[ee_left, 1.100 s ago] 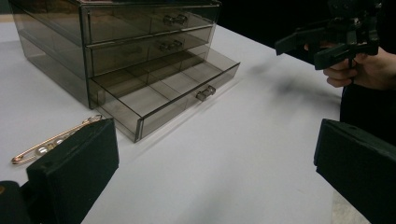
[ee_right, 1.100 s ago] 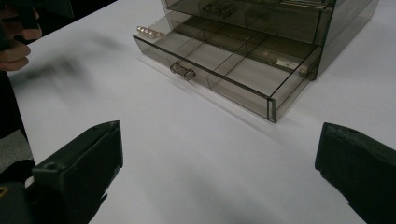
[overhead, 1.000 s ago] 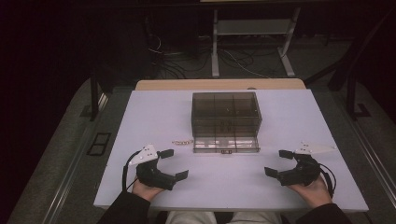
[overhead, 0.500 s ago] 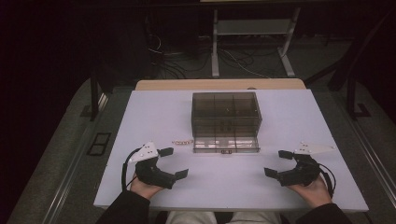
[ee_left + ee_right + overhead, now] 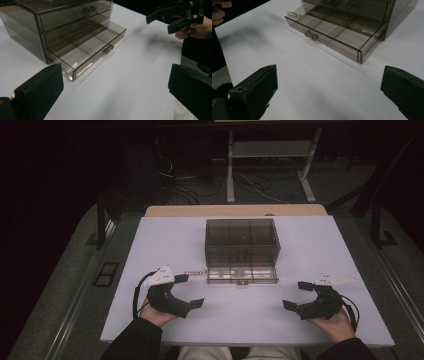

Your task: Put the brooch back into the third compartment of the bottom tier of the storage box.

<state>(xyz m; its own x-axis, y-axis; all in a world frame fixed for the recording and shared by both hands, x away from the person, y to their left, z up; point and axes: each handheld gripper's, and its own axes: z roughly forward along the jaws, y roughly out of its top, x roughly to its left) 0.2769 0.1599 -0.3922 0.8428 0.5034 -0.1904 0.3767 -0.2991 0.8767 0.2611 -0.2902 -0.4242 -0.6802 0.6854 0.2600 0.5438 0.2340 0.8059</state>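
A smoky clear drawer chest (image 5: pixel 242 240) stands mid-table, its bottom drawer (image 5: pixel 242 275) pulled out. Inside, the drawer (image 5: pixel 87 50) is split into compartments that look bare, and it has a small knob (image 5: pixel 311 35). A short beaded strip (image 5: pixel 196 272) lies on the table at the drawer's left corner, also in the right gripper view (image 5: pixel 293 13). My left gripper (image 5: pixel 190 291) rests open at the front left with nothing between its jaws (image 5: pixel 115 85). My right gripper (image 5: pixel 296 296) rests open at the front right, also with nothing in it (image 5: pixel 329 85).
The white table (image 5: pixel 165 245) has bare room on both sides of the chest and in front of it. A wooden strip (image 5: pixel 235 210) borders its far edge. Beyond stand a stand's legs and cables (image 5: pixel 240 180) on the floor.
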